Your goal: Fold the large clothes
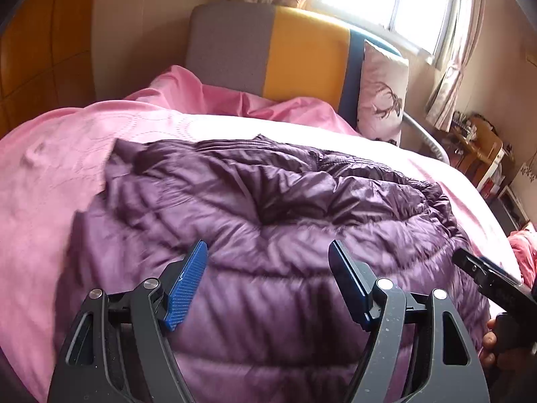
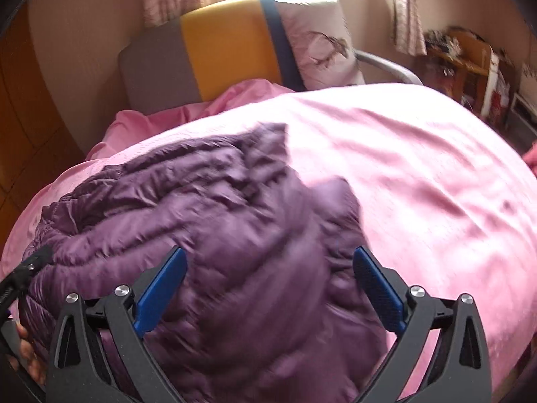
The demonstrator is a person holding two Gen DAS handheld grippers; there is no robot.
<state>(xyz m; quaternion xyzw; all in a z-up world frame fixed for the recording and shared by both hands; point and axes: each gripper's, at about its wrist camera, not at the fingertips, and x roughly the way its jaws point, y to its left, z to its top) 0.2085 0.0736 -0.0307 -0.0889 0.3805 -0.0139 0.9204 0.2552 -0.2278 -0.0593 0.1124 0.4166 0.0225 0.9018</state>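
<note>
While both views blur at the near edge, the rest reads well enough.

Garment: purple quilted puffer jacket [image 1: 268, 221] [image 2: 208, 228], glossy, rumpled, bunched into a mound.
Location: on the pink bedspread [image 1: 50, 181] [image 2: 419, 174], toward the near side.
Edges: jacket's far hem creased and uneven; bare bedspread opens wide to its right.
Surroundings: grey-yellow-blue headboard [image 1: 285, 57], deer-print pillow [image 1: 382, 90] leaning on it.
Left gripper [image 1: 268, 252]: jaws spread wide, nothing held, poised over the jacket.
Right gripper [image 2: 270, 258]: jaws equally wide, nothing held, over the jacket's right portion.
</note>
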